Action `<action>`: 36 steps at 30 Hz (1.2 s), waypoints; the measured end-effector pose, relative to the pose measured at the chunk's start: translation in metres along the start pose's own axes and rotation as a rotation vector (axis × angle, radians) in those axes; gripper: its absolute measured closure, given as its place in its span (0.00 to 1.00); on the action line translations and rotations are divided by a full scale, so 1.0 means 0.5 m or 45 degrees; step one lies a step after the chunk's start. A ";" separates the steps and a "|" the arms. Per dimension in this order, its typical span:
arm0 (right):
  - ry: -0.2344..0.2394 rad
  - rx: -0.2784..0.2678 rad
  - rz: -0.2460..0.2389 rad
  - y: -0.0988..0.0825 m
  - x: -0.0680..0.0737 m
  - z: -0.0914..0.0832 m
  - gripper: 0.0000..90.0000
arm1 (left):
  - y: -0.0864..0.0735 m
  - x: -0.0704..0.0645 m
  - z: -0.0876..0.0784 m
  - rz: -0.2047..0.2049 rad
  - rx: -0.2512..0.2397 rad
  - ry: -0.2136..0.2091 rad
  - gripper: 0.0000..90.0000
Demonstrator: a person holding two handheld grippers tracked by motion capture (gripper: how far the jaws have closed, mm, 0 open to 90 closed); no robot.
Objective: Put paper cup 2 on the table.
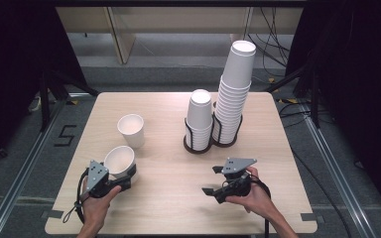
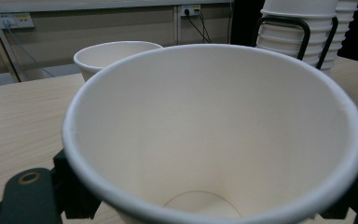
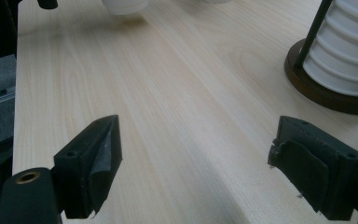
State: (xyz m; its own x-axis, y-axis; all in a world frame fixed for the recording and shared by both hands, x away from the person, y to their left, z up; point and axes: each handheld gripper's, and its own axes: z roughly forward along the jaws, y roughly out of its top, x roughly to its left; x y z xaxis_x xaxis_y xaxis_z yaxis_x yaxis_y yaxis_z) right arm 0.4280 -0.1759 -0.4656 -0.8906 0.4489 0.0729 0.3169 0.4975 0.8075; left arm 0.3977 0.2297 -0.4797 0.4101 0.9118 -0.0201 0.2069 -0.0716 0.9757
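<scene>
While the right tool (image 1: 209, 180) stands spread, the left tool (image 1: 129, 177) pinches the tilted paper cup (image 1: 119, 159).

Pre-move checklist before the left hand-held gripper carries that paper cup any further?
1. Left hand-held gripper shut on held cup: ok.
2. Held cup undeformed: ok, rim round in the left gripper view.
3. Held cup empty: ok.
4. Standing cup upright, apart from held cup: ok.
5. Right hand-held gripper open, holding nothing, over bare table: ok.
6. Cup stacks secure in their holder: cannot tell.
</scene>
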 end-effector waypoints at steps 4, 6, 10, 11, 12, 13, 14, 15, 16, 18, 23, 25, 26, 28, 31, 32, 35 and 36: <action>-0.008 0.008 0.006 -0.001 0.002 0.002 0.18 | 0.001 0.007 0.000 -0.005 -0.001 0.017 0.18; -0.011 0.014 0.016 -0.001 0.003 0.002 0.18 | 0.001 0.009 0.000 -0.002 0.007 0.029 0.18; -0.011 0.007 -0.006 -0.002 0.001 0.001 0.18 | 0.000 0.012 0.002 -0.006 0.005 0.036 0.18; -0.012 0.008 -0.008 -0.002 0.001 0.000 0.18 | 0.000 0.013 0.002 -0.003 0.009 0.040 0.18; -0.009 0.019 0.004 -0.003 0.002 0.000 0.18 | 0.000 0.013 0.003 -0.006 0.008 0.041 0.18; -0.005 0.024 0.007 -0.003 0.002 0.001 0.18 | 0.000 0.013 0.003 -0.006 0.010 0.041 0.18; -0.005 0.029 0.005 -0.003 0.001 0.000 0.18 | 0.000 0.014 0.004 -0.004 0.010 0.042 0.18; -0.016 0.024 -0.009 -0.004 0.000 0.001 0.18 | 0.000 0.015 0.004 -0.003 0.011 0.043 0.18; -0.015 0.028 -0.006 -0.004 0.000 0.001 0.18 | 0.001 0.016 0.004 -0.005 0.012 0.046 0.18; -0.019 0.030 -0.004 -0.005 -0.001 0.001 0.18 | 0.001 0.019 0.004 -0.004 0.012 0.050 0.18; -0.028 0.035 0.007 -0.006 0.000 0.002 0.18 | 0.001 0.029 0.006 -0.017 0.006 0.075 0.18; -0.021 0.036 -0.001 -0.006 0.000 0.003 0.18 | 0.001 0.033 0.007 -0.019 0.012 0.086 0.18; -0.021 0.034 0.003 -0.007 0.000 0.003 0.18 | 0.001 0.035 0.008 -0.022 0.009 0.091 0.18; -0.023 0.033 0.000 -0.009 -0.002 0.004 0.18 | 0.001 0.040 0.009 -0.024 0.012 0.100 0.18; -0.021 0.039 0.004 -0.010 -0.002 0.005 0.18 | 0.001 0.052 0.014 -0.026 0.011 0.122 0.18; -0.024 0.040 0.014 -0.010 -0.001 0.004 0.18 | 0.001 0.057 0.015 -0.026 0.019 0.138 0.18; -0.023 0.034 0.005 -0.010 -0.003 0.004 0.18 | 0.000 0.071 0.019 -0.038 0.026 0.161 0.18; -0.024 0.035 0.006 -0.010 -0.003 0.004 0.18 | -0.001 0.077 0.024 -0.041 0.016 0.166 0.18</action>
State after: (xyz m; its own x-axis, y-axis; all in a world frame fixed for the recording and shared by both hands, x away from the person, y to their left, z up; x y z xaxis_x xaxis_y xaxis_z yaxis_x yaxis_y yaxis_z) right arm 0.4284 -0.1779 -0.4710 -0.8829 0.4650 0.0650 0.3299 0.5158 0.7906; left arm 0.4241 0.2599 -0.4835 0.2844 0.9585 -0.0217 0.2293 -0.0460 0.9723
